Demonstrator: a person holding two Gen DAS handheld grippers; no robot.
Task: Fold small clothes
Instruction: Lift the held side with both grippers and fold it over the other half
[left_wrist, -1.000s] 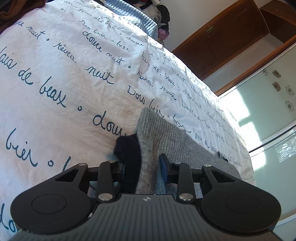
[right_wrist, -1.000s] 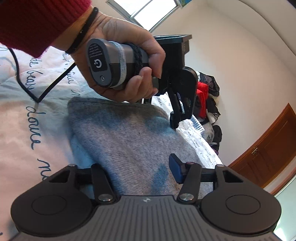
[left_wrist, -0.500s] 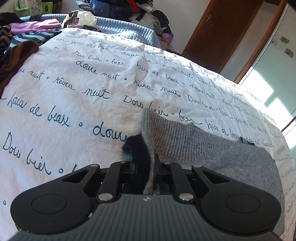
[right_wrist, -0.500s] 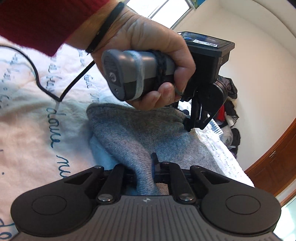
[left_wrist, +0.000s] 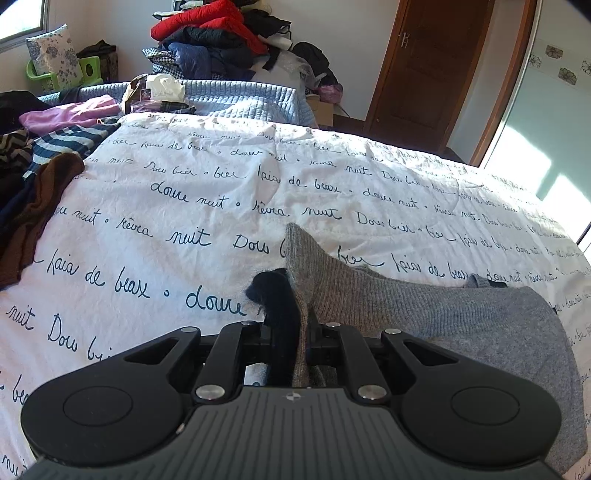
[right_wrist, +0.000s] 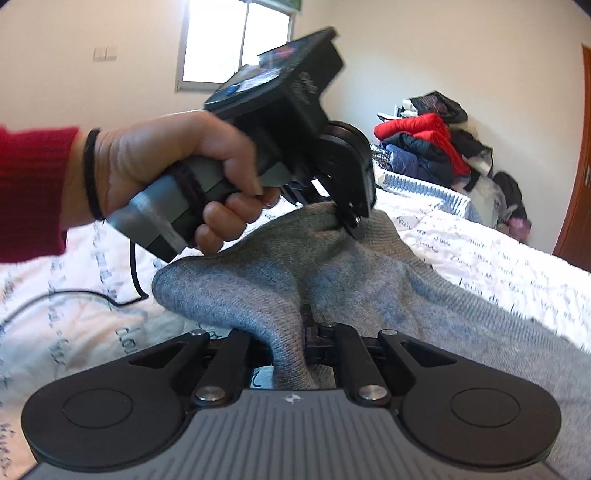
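Note:
A grey knitted garment (left_wrist: 424, 314) lies on the white bedspread (left_wrist: 184, 206) with blue script. My left gripper (left_wrist: 291, 332) is shut on the garment's corner, where grey knit and a dark inner layer (left_wrist: 273, 295) bunch between the jaws. In the right wrist view my right gripper (right_wrist: 295, 339) is shut on another fold of the grey garment (right_wrist: 369, 280) and lifts it. The left gripper (right_wrist: 351, 218), held by a hand in a red sleeve, pinches the far edge of the same garment above the bed.
A pile of clothes (left_wrist: 33, 177) lies at the bed's left edge. More clothes, with a red jacket (left_wrist: 207, 22), are heaped behind the bed. A brown door (left_wrist: 436, 70) stands at the back right. A black cable (right_wrist: 74, 295) trails over the bedspread.
Both grippers went from open around the garment's edges to shut on them. Both have since risen, lifting the grey knit off the bed.

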